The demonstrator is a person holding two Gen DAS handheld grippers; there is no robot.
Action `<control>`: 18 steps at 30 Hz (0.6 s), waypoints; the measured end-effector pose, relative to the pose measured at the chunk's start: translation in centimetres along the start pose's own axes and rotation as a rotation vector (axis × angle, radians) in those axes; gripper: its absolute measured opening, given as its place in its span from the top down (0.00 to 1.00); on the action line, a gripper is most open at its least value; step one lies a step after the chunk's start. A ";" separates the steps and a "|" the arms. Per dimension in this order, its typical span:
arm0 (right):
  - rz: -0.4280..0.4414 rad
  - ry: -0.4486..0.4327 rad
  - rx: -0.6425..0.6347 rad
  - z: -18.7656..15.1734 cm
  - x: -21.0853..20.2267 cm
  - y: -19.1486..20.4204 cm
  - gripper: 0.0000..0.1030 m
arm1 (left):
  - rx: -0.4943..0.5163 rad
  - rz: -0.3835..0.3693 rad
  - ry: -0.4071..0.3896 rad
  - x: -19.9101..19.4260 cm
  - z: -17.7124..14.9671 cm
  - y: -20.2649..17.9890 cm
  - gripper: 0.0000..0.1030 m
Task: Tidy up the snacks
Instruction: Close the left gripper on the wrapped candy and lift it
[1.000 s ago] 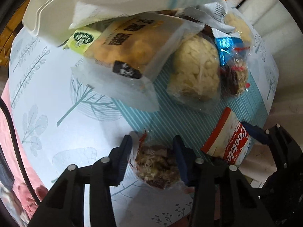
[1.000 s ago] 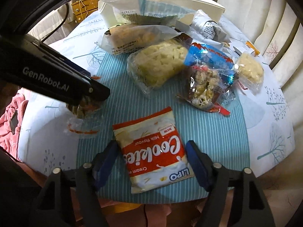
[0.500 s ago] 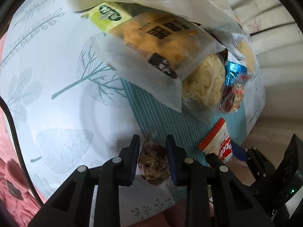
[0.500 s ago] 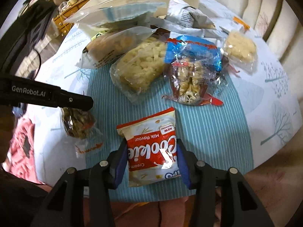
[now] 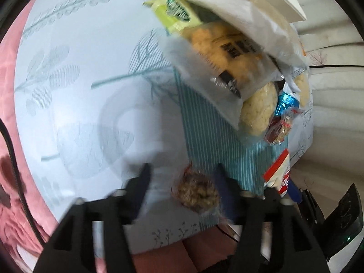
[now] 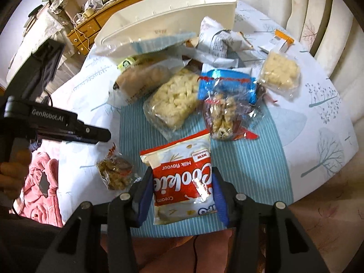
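Red-and-white plastic cookie packet (image 6: 182, 182) is clamped between right gripper (image 6: 182, 190) fingers. Left gripper (image 5: 182, 179) fingers spread apart; small clear brown-snack packet (image 5: 195, 192) lies on surface (image 5: 91, 91).

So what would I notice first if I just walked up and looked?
Probably the bright red and white cookie packet, squeezed between the right gripper at the near edge of the blue striped mat. Next, the heap of clear snack bags piled in front of the big white plastic bin. To the left lies a small clear bag of brown nutty snack, under the open left gripper.
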State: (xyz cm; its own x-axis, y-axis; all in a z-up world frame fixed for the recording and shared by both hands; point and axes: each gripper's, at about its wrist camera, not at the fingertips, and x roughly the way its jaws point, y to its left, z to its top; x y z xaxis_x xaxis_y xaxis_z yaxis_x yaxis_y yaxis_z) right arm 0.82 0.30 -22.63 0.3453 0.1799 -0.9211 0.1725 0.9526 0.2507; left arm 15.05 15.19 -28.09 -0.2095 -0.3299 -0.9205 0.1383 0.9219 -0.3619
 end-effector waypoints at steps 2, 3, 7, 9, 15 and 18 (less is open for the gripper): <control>0.001 -0.004 0.004 0.0 -0.6 -0.4 0.54 | -0.022 0.002 0.018 0.4 -0.8 0.0 0.27; 0.002 -0.007 0.006 0.0 -0.8 -0.6 0.54 | -0.039 0.007 0.034 0.6 -1.0 0.1 0.24; 0.006 -0.015 0.007 0.5 -1.4 -1.1 0.54 | -0.118 -0.016 0.101 1.4 -1.5 1.2 0.23; 0.012 -0.020 0.005 0.3 -1.8 -1.0 0.54 | -0.164 -0.028 0.129 2.0 -2.0 1.4 0.23; 0.029 -0.023 -0.025 1.1 -2.6 -1.3 0.54 | -0.268 -0.046 0.145 2.4 -2.7 2.0 0.23; 0.042 -0.020 -0.043 1.7 -2.9 -1.7 0.54 | -0.314 -0.066 0.152 2.5 -2.8 3.2 0.35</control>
State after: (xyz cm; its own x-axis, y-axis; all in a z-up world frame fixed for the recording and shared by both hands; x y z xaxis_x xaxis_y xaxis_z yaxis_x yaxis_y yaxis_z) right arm 1.09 -2.23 -19.88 0.3701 0.2153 -0.9037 0.1180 0.9540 0.2756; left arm 12.22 17.89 -31.10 -0.3531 -0.3784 -0.8557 -0.1799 0.9250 -0.3348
